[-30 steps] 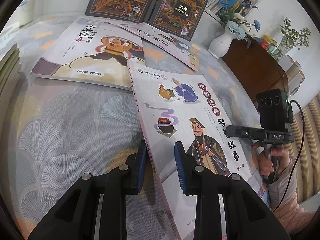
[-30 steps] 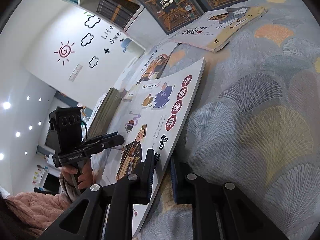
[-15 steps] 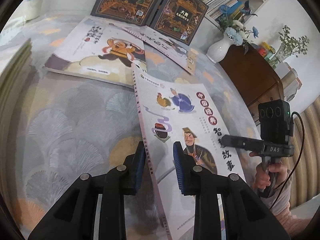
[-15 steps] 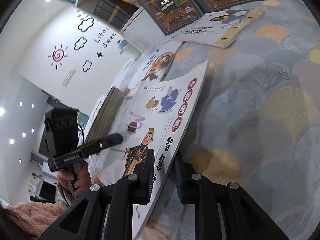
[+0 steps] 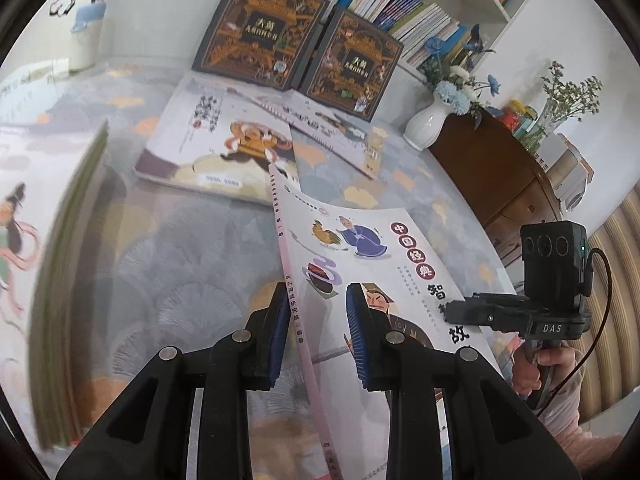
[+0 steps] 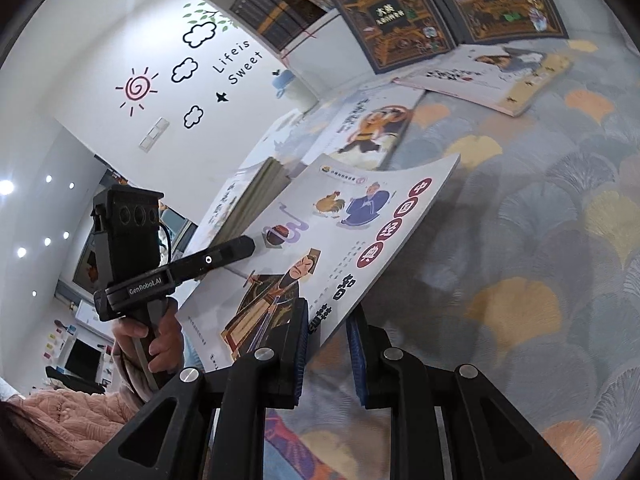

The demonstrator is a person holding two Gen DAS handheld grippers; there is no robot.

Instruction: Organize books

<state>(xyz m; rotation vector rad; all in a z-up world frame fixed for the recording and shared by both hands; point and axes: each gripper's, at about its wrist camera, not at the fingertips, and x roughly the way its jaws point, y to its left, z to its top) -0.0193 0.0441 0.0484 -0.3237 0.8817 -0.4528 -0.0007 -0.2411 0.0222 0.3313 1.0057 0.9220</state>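
Observation:
A thin white picture book (image 5: 352, 256) with a rooster, a blue-robed man and red title circles is held up off the patterned surface between both grippers. My left gripper (image 5: 318, 332) straddles its pink spine edge, jaws on either side. My right gripper (image 6: 328, 344) is shut on the book's (image 6: 344, 240) opposite edge. The book bends slightly in the air. A stack of similar books (image 5: 60, 280) lies to the left, also in the right wrist view (image 6: 248, 196).
Two more picture books (image 5: 224, 148) (image 5: 332, 128) lie flat further back. Two dark ornate books (image 5: 260, 28) (image 5: 352, 60) lean against a bookshelf. A white vase (image 5: 424, 124) and a brown cabinet (image 5: 496, 168) stand at the right.
The white book has been lifted off the surface and carried left toward the stack of books. Both grippers moved with it.

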